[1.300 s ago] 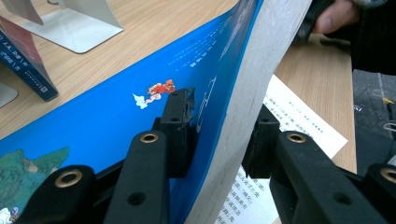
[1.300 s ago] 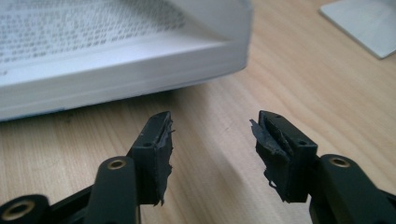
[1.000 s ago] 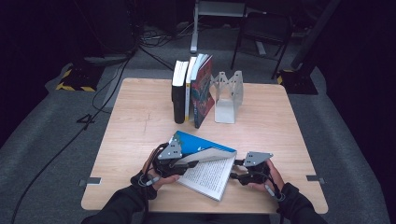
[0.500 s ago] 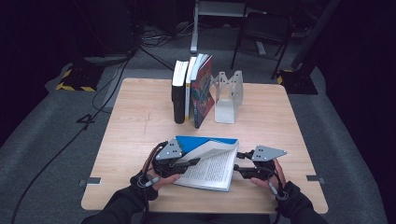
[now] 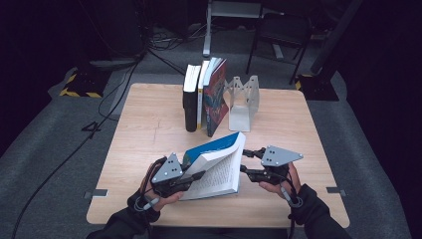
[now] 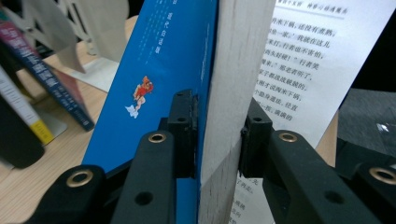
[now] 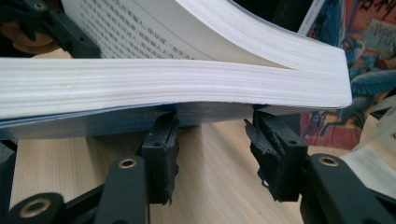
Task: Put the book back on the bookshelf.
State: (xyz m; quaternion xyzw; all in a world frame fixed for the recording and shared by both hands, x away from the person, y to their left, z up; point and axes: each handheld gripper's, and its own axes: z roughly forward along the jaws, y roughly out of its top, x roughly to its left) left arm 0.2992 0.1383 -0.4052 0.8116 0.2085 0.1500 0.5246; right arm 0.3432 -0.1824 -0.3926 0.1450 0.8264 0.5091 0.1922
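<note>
Book [image 5: 214, 162] clamped by left gripper [image 5: 191, 178], resting unclamped atop parted right gripper [image 5: 245, 160] jaws; liable to slide off and flop shut.

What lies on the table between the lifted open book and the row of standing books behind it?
Nothing: in the high view, bare tabletop runs from the open book to the standing books.

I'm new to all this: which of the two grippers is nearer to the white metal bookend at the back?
Right. The right gripper sits just in front of the bookend; the left gripper, clamped on the blue book, is farther left and back.
</note>
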